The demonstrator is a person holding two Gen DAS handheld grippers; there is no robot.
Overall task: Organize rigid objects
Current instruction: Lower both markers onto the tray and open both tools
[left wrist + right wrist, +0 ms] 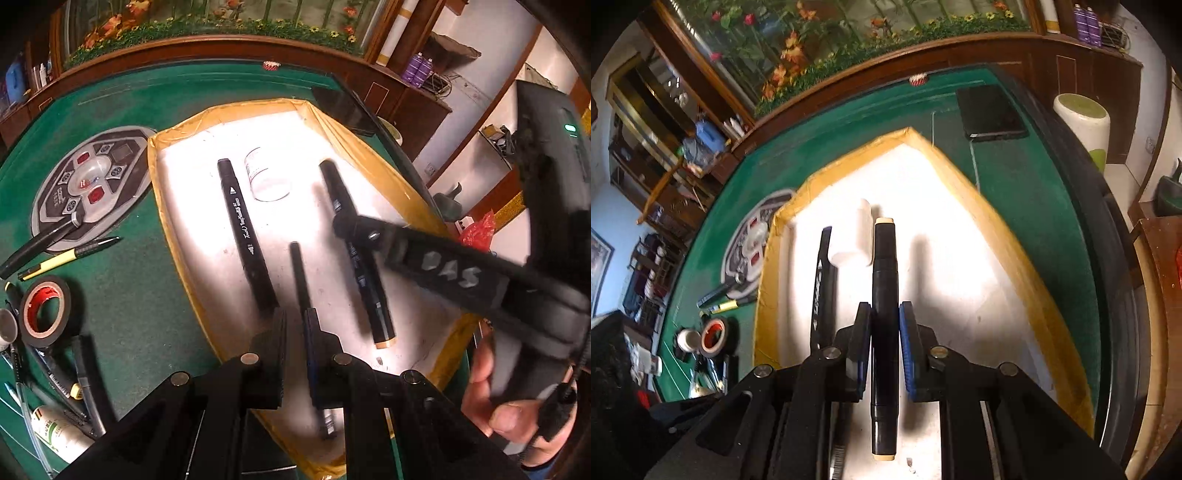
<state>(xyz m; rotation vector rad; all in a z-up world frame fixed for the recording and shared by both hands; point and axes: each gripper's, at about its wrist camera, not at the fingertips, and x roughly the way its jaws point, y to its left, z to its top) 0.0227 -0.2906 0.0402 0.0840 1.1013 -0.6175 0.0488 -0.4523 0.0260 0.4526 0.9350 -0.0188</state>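
Note:
A white tray (pixel 295 125) with a yellow taped rim lies on the green table. In it are a black marker with white lettering (pixel 243 229) (pixel 823 280) and a small white jar (pixel 266 177) (pixel 851 236) on its side. My left gripper (pixel 297 325) is shut on a thin black pen (pixel 301 277), low over the tray. My right gripper (pixel 885 314) (pixel 345 225) is shut on a black marker with beige ends (pixel 882 280) (pixel 365 291), which points along the tray just above its floor.
Left of the tray sit a black tape roll (pixel 44 310), loose pens (pixel 70 254), a white bottle (pixel 55 432) and the table's round centre console (pixel 88 184). A black flat device (pixel 991 110) lies beyond the tray. A hand (pixel 491 398) grips the right tool.

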